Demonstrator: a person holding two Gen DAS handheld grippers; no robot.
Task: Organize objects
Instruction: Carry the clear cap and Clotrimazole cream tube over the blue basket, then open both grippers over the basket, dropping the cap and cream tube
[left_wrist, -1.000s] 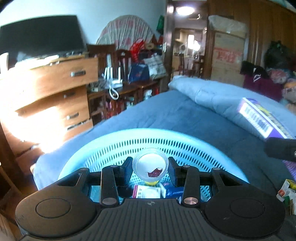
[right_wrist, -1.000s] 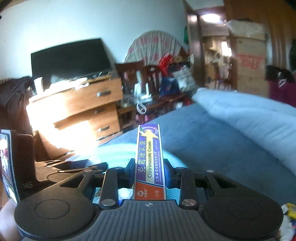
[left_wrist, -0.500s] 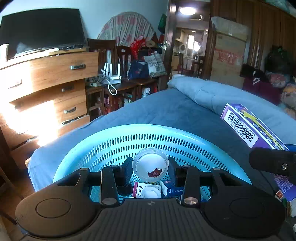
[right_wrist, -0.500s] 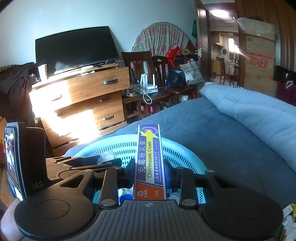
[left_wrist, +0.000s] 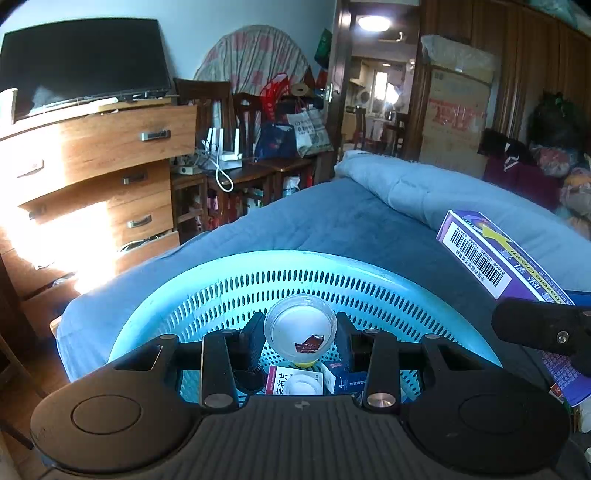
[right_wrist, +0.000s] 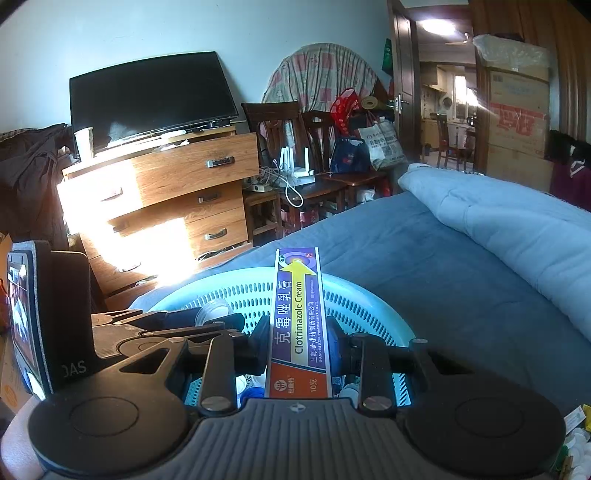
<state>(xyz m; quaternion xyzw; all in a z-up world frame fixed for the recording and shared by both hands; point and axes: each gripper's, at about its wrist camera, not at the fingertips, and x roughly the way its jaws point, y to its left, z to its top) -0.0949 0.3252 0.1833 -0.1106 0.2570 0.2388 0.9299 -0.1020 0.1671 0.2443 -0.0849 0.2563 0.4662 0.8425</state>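
Both pairs of jaws were clamped on cargo above the basket (left_wrist: 207, 280). Those of the left gripper (left_wrist: 300, 332) pressed on either side of a small clear round container (left_wrist: 300, 328) with a white inside and a dark red scrap on it, held over the basket's hollow. Those of the right gripper (right_wrist: 297, 332) were clenched on a Clotrimazole cream box (right_wrist: 298, 325), which stood lengthwise between them with its far end reaching over the basket's near rim (right_wrist: 236, 277).

As for progress, the turquoise perforated basket sat on the blue bed (left_wrist: 332, 225) and already held several things: a red-and-white packet (left_wrist: 277, 382), a white round lid or pot (left_wrist: 303, 384) and a blue-and-white pack (left_wrist: 345, 378) lay on its floor. Judging by that, the sorting was well under way, with these two items yet to be let go. A few small packets (right_wrist: 574, 443) remained on the bed at the right edge of the right wrist view, so probably more was left to collect.

Both grippers pointed forward and somewhat downward, side by side, the left one visible at the left of the right wrist view. The cream box showed at the right of the left wrist view, tilted with its barcode up.
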